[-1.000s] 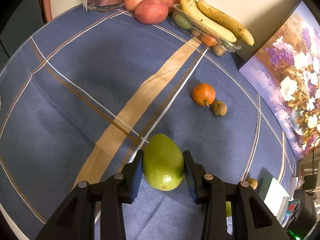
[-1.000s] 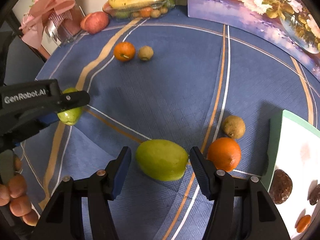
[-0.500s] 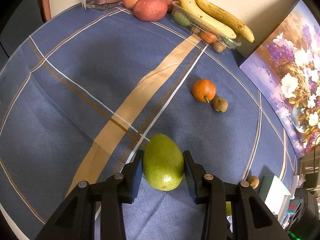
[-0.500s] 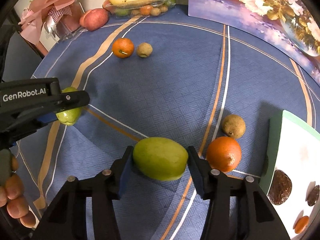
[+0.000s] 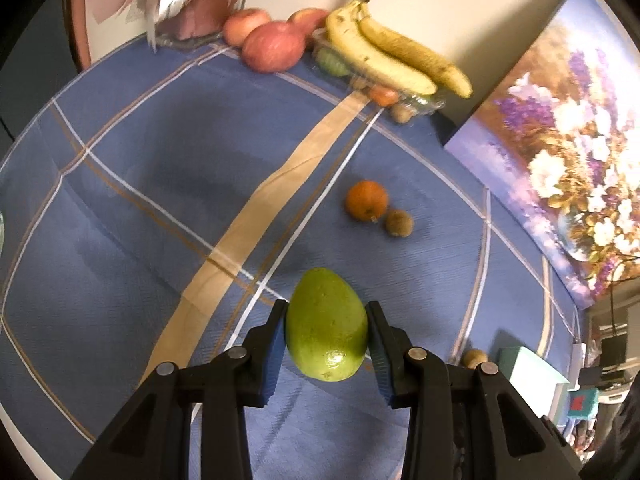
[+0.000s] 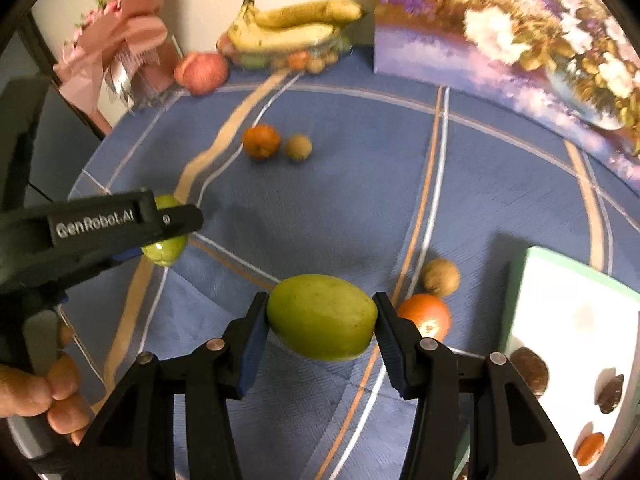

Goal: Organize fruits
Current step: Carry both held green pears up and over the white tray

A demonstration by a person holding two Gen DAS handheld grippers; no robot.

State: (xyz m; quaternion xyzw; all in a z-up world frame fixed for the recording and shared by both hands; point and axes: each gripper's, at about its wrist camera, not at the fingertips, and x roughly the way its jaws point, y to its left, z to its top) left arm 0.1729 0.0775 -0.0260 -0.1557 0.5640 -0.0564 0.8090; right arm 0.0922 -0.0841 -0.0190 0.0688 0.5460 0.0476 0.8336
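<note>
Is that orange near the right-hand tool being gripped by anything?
No, the orange lies free on the blue tablecloth beside the right gripper, whose jaws clamp a green mango instead.

— Any writing you can make out?

— One line only. In the right wrist view, the black body of the left tongs (image 6: 166, 236) carries "GenRobot.AI" in pale letters along its side, running left to right.

— Anything on the boxes or the painting?

— The small teal box (image 5: 582, 402) at the far right edge of the left wrist view has a red mark on it, but it is too small and blurred to read. No other lettering is legible.
</note>
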